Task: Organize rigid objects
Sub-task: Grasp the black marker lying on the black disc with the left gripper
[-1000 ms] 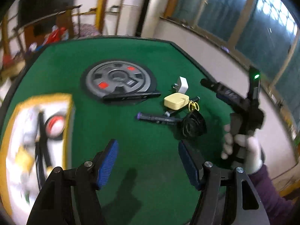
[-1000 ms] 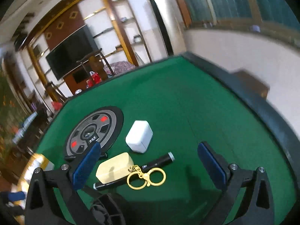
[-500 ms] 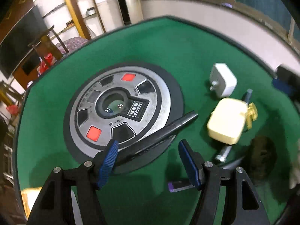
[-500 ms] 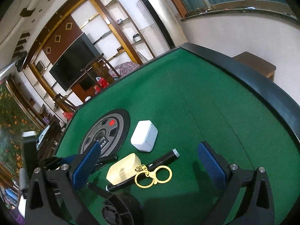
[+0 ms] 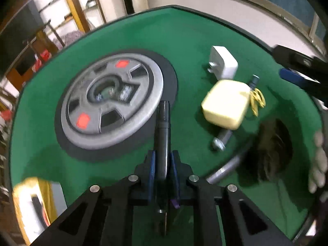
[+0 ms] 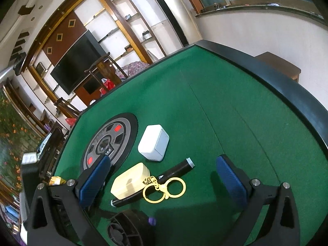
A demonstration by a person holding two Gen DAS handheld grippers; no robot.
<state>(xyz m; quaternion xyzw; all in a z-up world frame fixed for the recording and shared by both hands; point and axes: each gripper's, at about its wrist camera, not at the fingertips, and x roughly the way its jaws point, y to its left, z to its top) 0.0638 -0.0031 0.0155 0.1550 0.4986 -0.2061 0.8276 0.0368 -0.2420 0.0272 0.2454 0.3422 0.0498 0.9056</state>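
My left gripper (image 5: 163,165) is shut on a black marker pen (image 5: 163,131) that points forward over the edge of the grey round console (image 5: 111,104). A cream case (image 5: 225,104) with a gold key ring (image 5: 257,100), a white charger (image 5: 223,63), a slim black pen (image 5: 222,139) and a small black fan (image 5: 272,149) lie to its right. My right gripper (image 6: 162,178) is open and empty, hovering over the cream case (image 6: 131,180), the key ring (image 6: 164,188), the slim pen (image 6: 176,170) and the charger (image 6: 153,142).
The green felt table (image 6: 225,106) has a raised black rim (image 6: 287,90). A yellow-edged tray (image 5: 34,201) with items sits at the near left. The fan (image 6: 125,227) and a purple-tipped object (image 6: 151,221) lie under my right gripper.
My left gripper moved in over the console's edge and closed on the black marker, which now points forward. My right gripper stayed open, barely shifting.
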